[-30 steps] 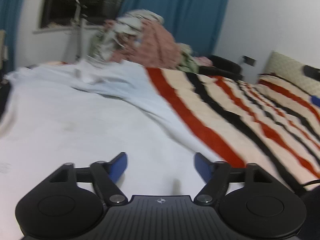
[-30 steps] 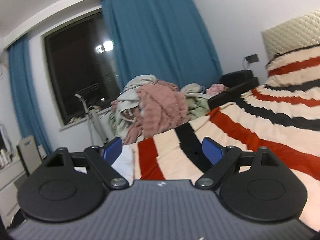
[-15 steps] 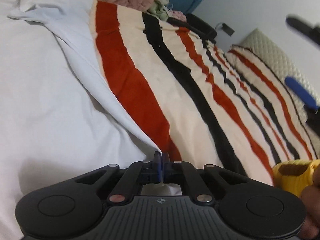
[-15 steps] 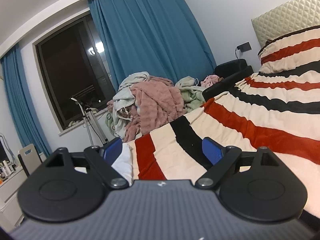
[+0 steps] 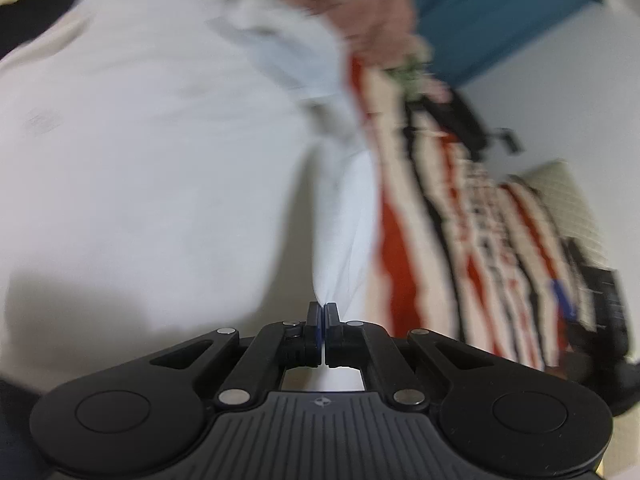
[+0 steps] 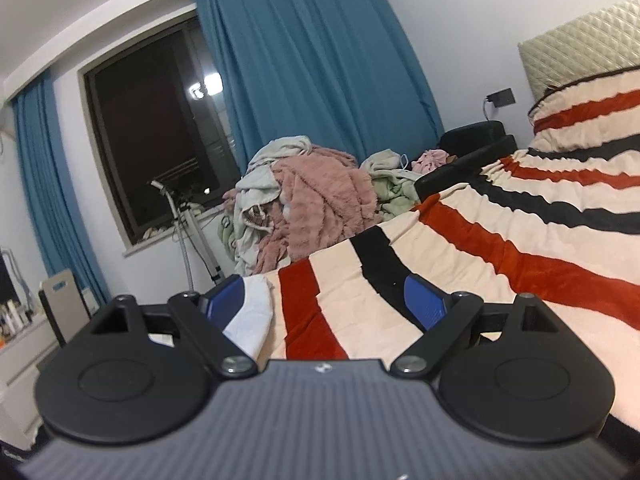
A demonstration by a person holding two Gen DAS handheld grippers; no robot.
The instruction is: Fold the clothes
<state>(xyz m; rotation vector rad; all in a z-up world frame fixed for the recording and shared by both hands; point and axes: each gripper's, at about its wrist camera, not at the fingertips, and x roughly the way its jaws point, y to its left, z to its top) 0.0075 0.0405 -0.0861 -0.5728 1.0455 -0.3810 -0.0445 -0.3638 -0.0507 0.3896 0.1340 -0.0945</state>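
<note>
A white garment (image 5: 152, 152) lies spread over the striped bed. My left gripper (image 5: 322, 312) is shut on its edge, and a taut fold of the white cloth (image 5: 344, 216) rises from the jaws. The left wrist view is blurred by motion. My right gripper (image 6: 320, 300) is open and empty, low over the striped blanket (image 6: 500, 248). A corner of the white garment (image 6: 250, 316) shows beside its left finger.
A pile of pink, grey and green clothes (image 6: 316, 200) sits at the bed's far end under blue curtains (image 6: 320, 72) and a dark window. A quilted headboard (image 6: 580, 56) and striped pillow are at the right. A white dresser (image 6: 24, 344) stands at the left.
My left gripper closed on the white garment's edge and now lifts it across to the left, raising a fold. My right gripper stayed open and shifted only slightly.
</note>
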